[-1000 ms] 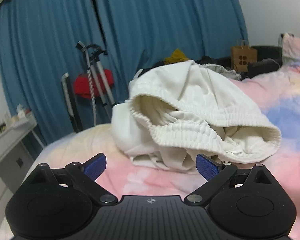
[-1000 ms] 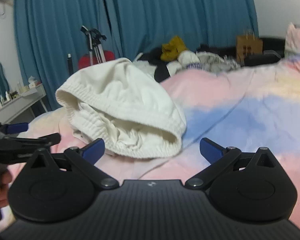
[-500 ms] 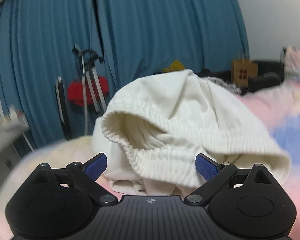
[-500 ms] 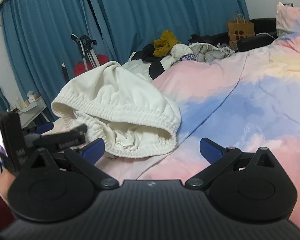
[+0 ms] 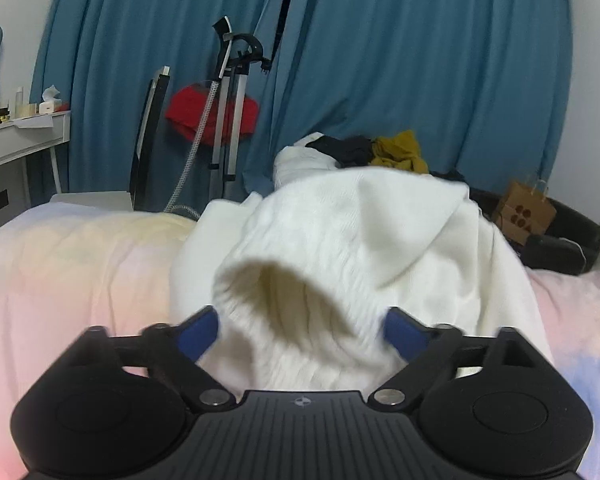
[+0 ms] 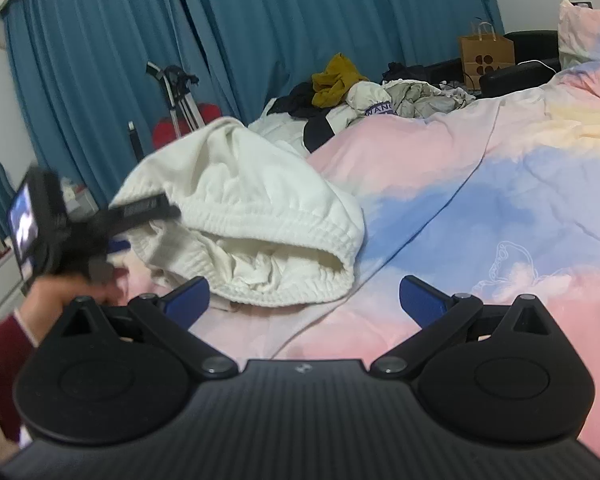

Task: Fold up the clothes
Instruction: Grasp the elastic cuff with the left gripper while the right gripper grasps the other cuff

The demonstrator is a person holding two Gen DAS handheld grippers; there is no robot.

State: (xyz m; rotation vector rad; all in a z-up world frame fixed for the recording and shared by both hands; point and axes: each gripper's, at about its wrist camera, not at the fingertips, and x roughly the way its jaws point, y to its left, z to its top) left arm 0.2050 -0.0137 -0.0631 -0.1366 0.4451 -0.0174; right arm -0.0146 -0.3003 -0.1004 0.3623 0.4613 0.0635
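Between the closing left gripper (image 5: 300, 330) jaws bunches the white garment (image 5: 340, 248) (right gripper (image 6: 304, 298) spread, empty).

A heap of clothing (image 6: 244, 216) lies on the bed (image 6: 480, 208), its elastic opening facing the cameras. The left gripper (image 5: 300, 334) is right at that opening, the hem between its closing fingers (image 5: 198, 332). The right gripper (image 6: 304, 300) is just before the heap's right end, above bare bedding. A pile of clothes (image 6: 364, 92) sits behind the heap at the bed's far edge. A paper bag (image 6: 486, 56) stands to the right of that pile. Curtains (image 6: 300, 20) hang behind everything, with a stand (image 5: 230, 112) before them on the left. Further left is a surface (image 5: 20, 132) carrying small items.
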